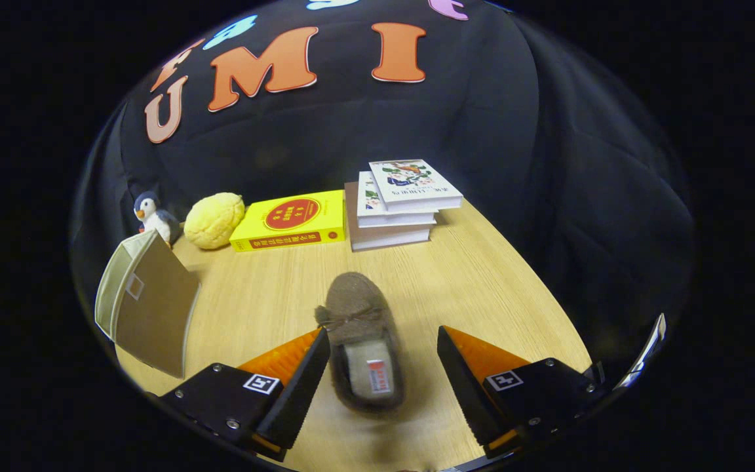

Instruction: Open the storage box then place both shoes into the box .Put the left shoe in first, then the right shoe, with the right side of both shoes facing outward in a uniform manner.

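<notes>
Gripper view: at the bottom centre of the frame the gripper (384,373) has its jaws spread wide, pinching nothing, with a brown slipper (361,341) lying on the counter (482,288) in the gap between them. The slipper's long axis runs almost straight ahead along the fingers, heel end near the camera and toe pointing away toward the books, tilted slightly to the left; it sits closer to the left finger than to the right, and appears to touch neither. Judging from this, closing the jaws would catch the shoe across its width. At the left of the frame, well apart from the slipper, stands the beige storage box (145,305), with its flap apparently open. Farther up sit a toy penguin (151,215), a yellow plush (213,219), a yellow book (289,221) and a stack of books (400,203) near the upper middle
</notes>
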The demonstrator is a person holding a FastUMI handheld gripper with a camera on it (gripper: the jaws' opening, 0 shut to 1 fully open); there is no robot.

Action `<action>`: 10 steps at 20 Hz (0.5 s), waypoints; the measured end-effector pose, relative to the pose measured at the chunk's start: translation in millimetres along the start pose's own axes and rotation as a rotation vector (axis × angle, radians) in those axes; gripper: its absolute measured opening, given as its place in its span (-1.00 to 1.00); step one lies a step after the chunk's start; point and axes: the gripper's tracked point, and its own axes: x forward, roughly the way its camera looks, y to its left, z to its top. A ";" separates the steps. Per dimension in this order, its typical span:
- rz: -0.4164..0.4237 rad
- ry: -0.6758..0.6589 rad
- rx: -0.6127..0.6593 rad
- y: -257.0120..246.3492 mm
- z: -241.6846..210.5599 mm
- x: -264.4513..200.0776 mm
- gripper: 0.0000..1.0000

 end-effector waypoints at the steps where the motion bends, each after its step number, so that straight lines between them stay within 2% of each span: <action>1: -0.004 0.016 0.003 -5.2 -7.4 3.9 0.97; 7: 0.020 0.104 0.007 -12.0 -40.8 28.2 0.95; 10: 0.028 0.115 -0.012 -10.1 -46.3 39.8 0.47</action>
